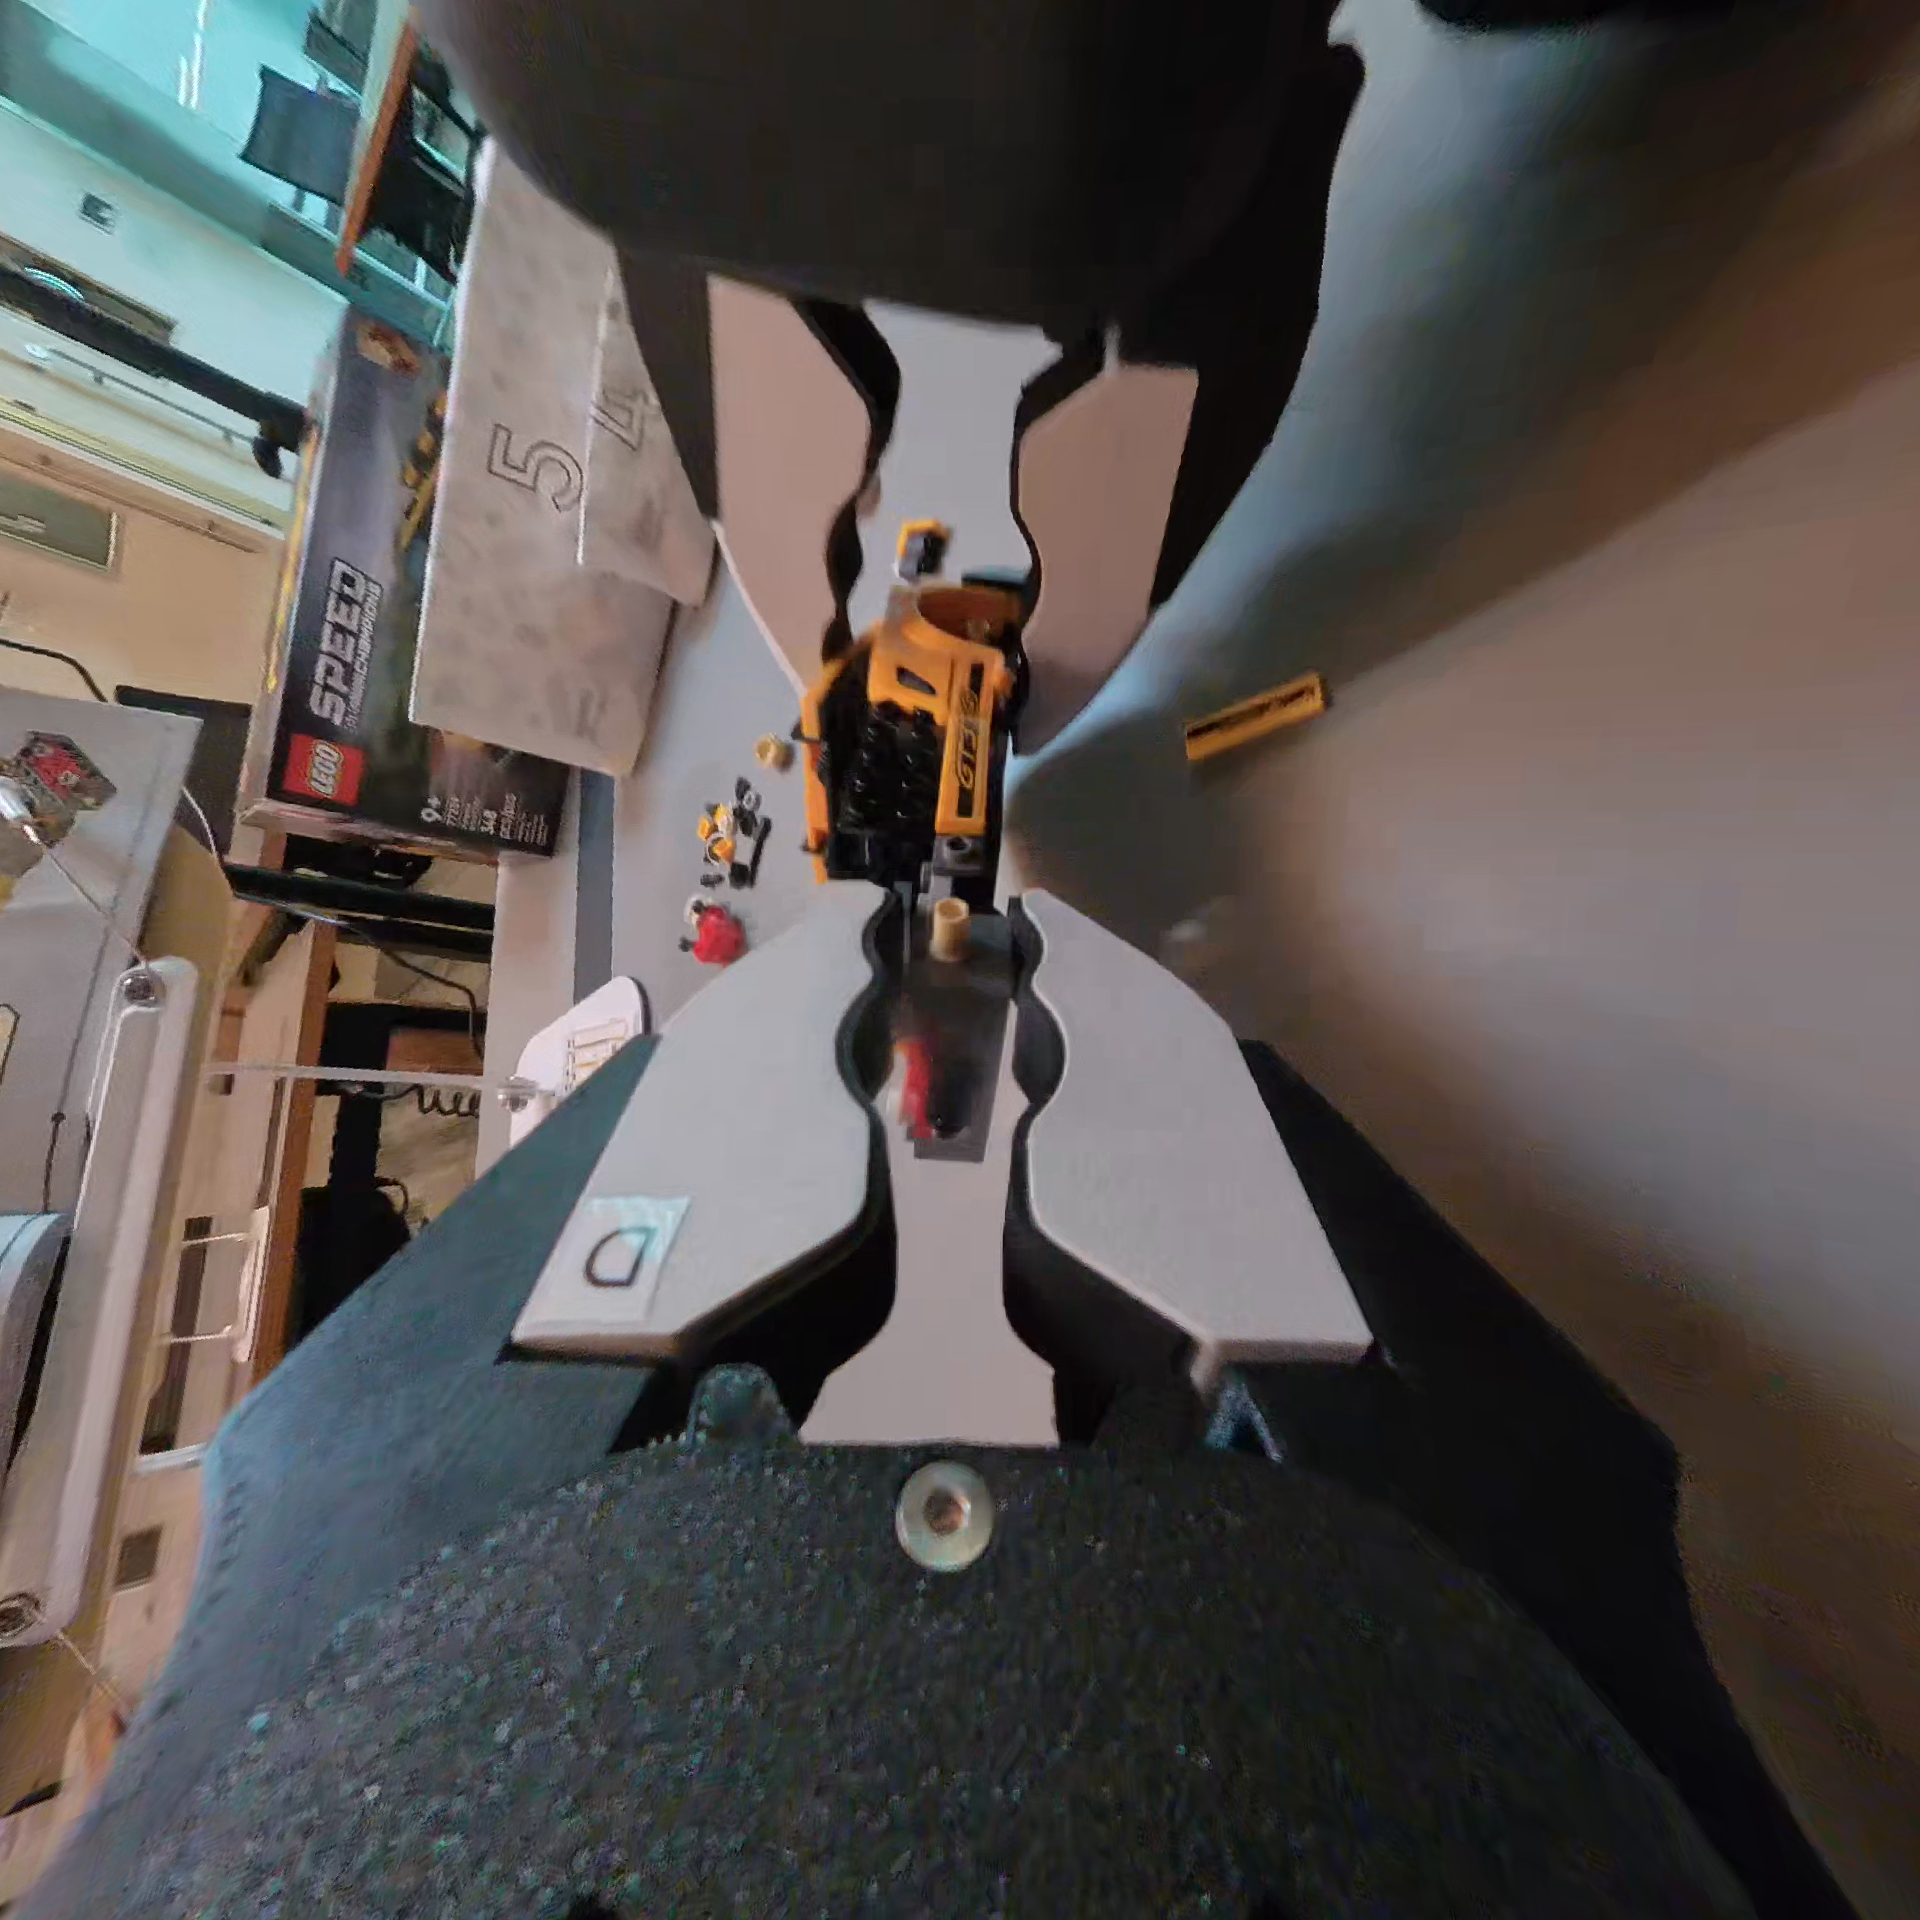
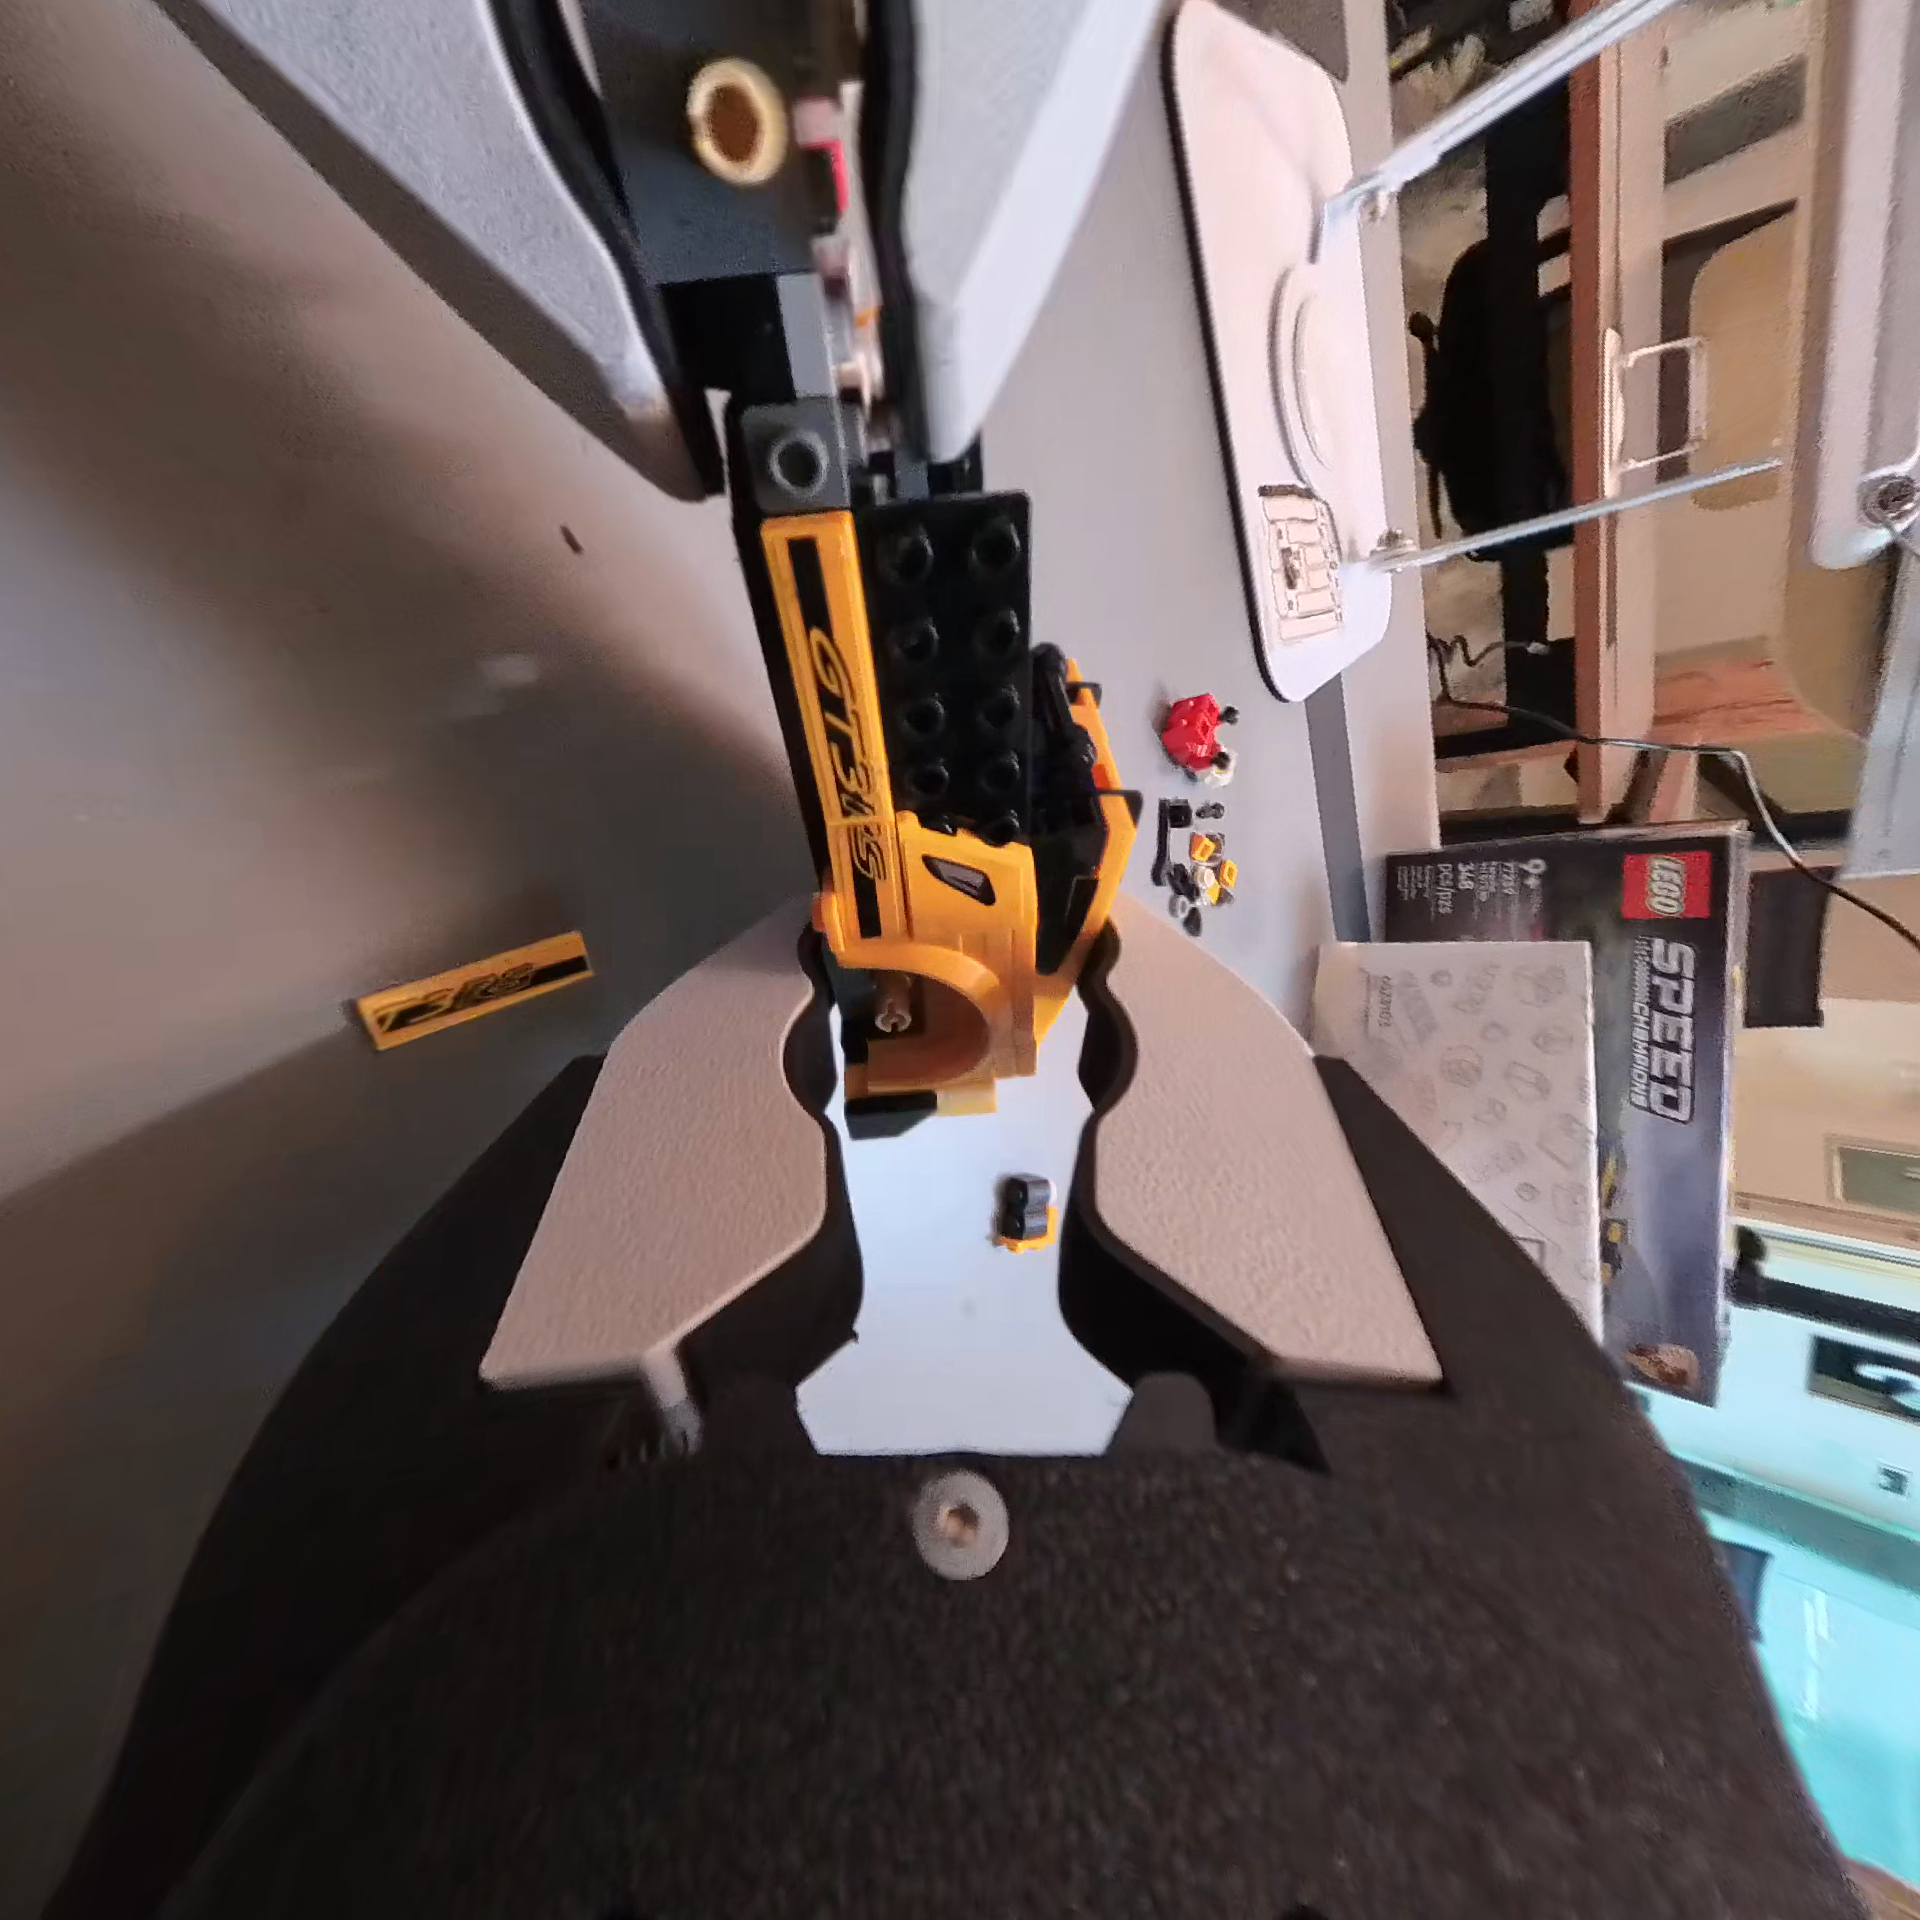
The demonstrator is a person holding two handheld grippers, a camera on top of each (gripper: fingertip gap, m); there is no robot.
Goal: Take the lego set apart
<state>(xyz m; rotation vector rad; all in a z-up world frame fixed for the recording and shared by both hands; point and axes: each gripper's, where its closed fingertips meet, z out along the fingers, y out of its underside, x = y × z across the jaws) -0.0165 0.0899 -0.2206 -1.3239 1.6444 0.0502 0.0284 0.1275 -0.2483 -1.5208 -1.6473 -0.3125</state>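
A partly stripped orange and black lego car point(image 1: 935, 727) is held in the air between both grippers above a white table point(image 2: 1122, 520). My left gripper point(image 1: 948, 914) is shut on its dark grey chassis end, where a tan peg point(image 1: 951, 925) sticks up. My right gripper point(image 2: 956, 935) is shut on the orange wheel-arch end of the car point(image 2: 935, 727). Each gripper shows at the top of the other's view: the right one point(image 1: 930, 623) and the left one point(image 2: 821, 436).
On the table lie a yellow striped tile point(image 2: 473, 987), a small orange-grey piece point(image 2: 1027, 1210), a red piece point(image 2: 1193, 727) and a pile of tiny parts point(image 2: 1200, 862). The lego box point(image 2: 1662, 1039), a booklet point(image 2: 1475, 1091) and a white pad point(image 2: 1278, 343) stand along the table edge. Some 7 cm of space lies between my two pairs of fingers. The yellow striped tile point(image 2: 473, 987) is about 5 cm from my right fingertips. It is also in sight in the left wrist view point(image 1: 1292, 714).
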